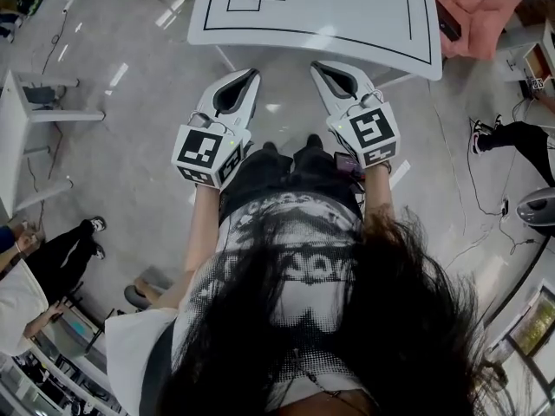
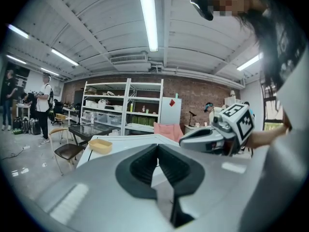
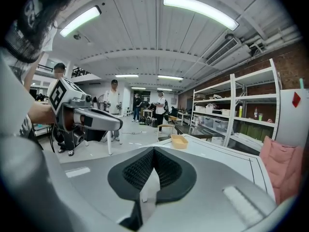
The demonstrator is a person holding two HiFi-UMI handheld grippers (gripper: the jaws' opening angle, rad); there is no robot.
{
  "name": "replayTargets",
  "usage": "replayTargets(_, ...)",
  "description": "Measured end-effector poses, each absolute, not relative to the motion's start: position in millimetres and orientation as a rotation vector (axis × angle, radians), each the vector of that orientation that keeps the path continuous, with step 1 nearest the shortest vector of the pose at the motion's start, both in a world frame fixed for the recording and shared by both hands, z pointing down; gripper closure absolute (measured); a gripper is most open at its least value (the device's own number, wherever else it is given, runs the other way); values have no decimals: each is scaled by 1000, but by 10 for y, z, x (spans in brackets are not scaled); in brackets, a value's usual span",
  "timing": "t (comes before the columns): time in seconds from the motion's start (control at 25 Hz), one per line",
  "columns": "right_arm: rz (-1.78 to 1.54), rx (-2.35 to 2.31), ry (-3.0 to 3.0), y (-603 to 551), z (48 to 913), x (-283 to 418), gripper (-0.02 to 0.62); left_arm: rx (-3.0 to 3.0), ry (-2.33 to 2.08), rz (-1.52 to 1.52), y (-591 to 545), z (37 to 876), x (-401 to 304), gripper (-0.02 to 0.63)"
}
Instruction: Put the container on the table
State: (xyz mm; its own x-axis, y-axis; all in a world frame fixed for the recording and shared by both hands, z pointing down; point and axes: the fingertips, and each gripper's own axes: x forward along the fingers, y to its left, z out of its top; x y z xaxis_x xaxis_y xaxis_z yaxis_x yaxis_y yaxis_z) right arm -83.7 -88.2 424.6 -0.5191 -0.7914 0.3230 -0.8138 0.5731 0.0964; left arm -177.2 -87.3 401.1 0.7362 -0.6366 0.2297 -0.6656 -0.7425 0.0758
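Shut tight on nothing, left gripper (image 1: 250,76) and right gripper (image 1: 321,67) hover short of the white counter (image 1: 347,16), whose far edge carries the tan container (image 2: 100,145), ahead and nearer the left gripper.

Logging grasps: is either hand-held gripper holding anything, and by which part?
Nothing. The left hand-held gripper and right hand-held gripper are both shut and empty.
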Motion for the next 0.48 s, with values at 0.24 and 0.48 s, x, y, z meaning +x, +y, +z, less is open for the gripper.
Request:
replayTargets(0.24, 102, 1339, -2463, -787, 4266, -872, 592, 2797, -1027, 281, -807, 4019, -1826, 606)
replayTargets(0.48, 91, 1359, -2451, -730, 4237, -873, 592, 2809, -1027, 271, -760, 3988, -1867, 606)
